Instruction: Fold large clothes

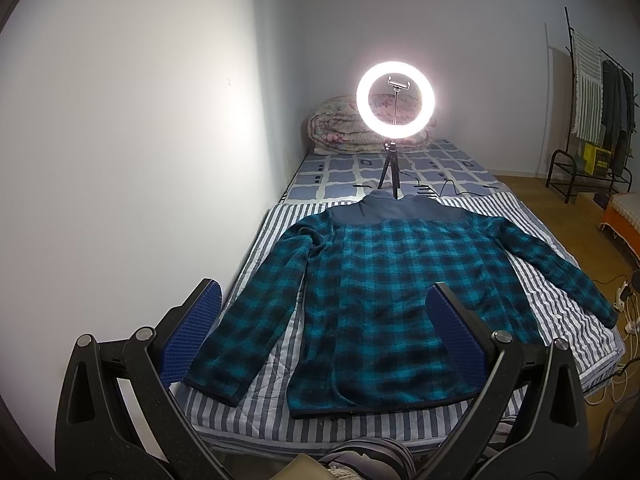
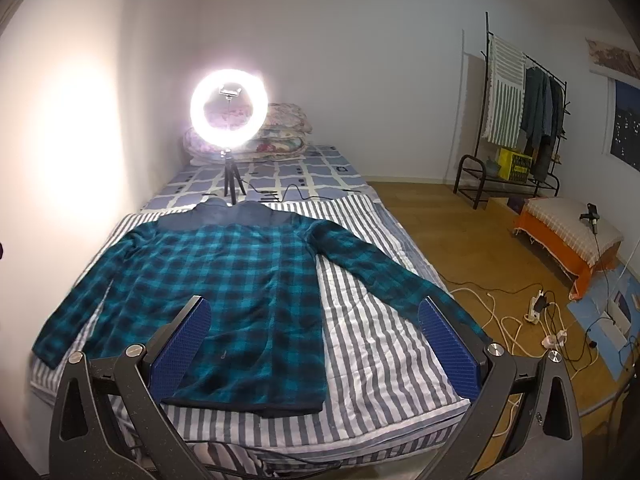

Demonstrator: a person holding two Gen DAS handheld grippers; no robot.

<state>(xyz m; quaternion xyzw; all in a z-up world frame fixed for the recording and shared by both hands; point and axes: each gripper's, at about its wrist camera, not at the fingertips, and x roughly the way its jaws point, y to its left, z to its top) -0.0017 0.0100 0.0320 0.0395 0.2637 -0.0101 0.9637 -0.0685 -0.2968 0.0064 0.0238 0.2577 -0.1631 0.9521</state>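
Observation:
A teal and black plaid fleece jacket [image 1: 384,280] lies flat on the striped sheet of the bed [image 1: 280,412], collar at the far end, both sleeves spread out to the sides. It also shows in the right wrist view [image 2: 240,280]. My left gripper [image 1: 324,300] is open and empty, held above the jacket's hem and left sleeve. My right gripper [image 2: 316,316] is open and empty, held above the hem's right side and the right sleeve cuff [image 2: 436,296].
A lit ring light on a tripod [image 1: 394,98] stands on the bed beyond the collar, its cable trailing right. A rolled quilt [image 1: 344,128] lies at the head. The wall runs along the left. A clothes rack [image 2: 516,112], orange bench [image 2: 568,236] and floor cables [image 2: 520,320] are on the right.

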